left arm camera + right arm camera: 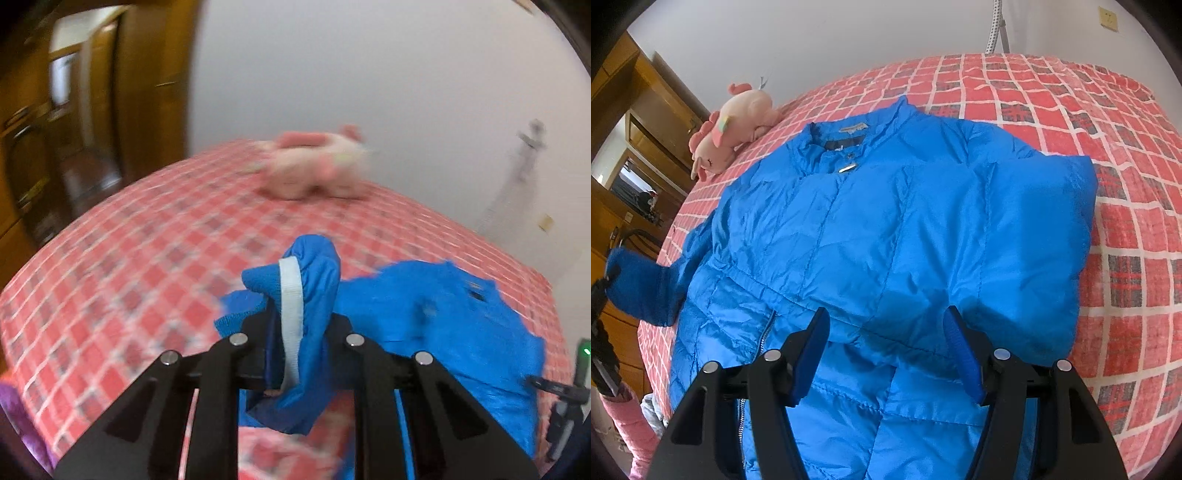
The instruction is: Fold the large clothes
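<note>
A bright blue puffer jacket [886, 229] lies front-up on a bed with a red checked cover [1108, 147], collar toward the far side. Its right sleeve is folded across the chest. My left gripper [295, 332] is shut on the jacket's left sleeve cuff [310, 280], which has a white strip, and holds it lifted above the bed. That cuff also shows at the left edge of the right wrist view [639, 288]. My right gripper [886, 343] is open and empty, hovering just over the jacket's lower front.
A pink plush toy [731, 129] lies on the bed's far left corner, also in the left wrist view [314, 166]. Wooden wardrobe and doorway [74, 129] stand left of the bed. A white wall lies behind. Pink cloth [631, 428] sits beside the bed at lower left.
</note>
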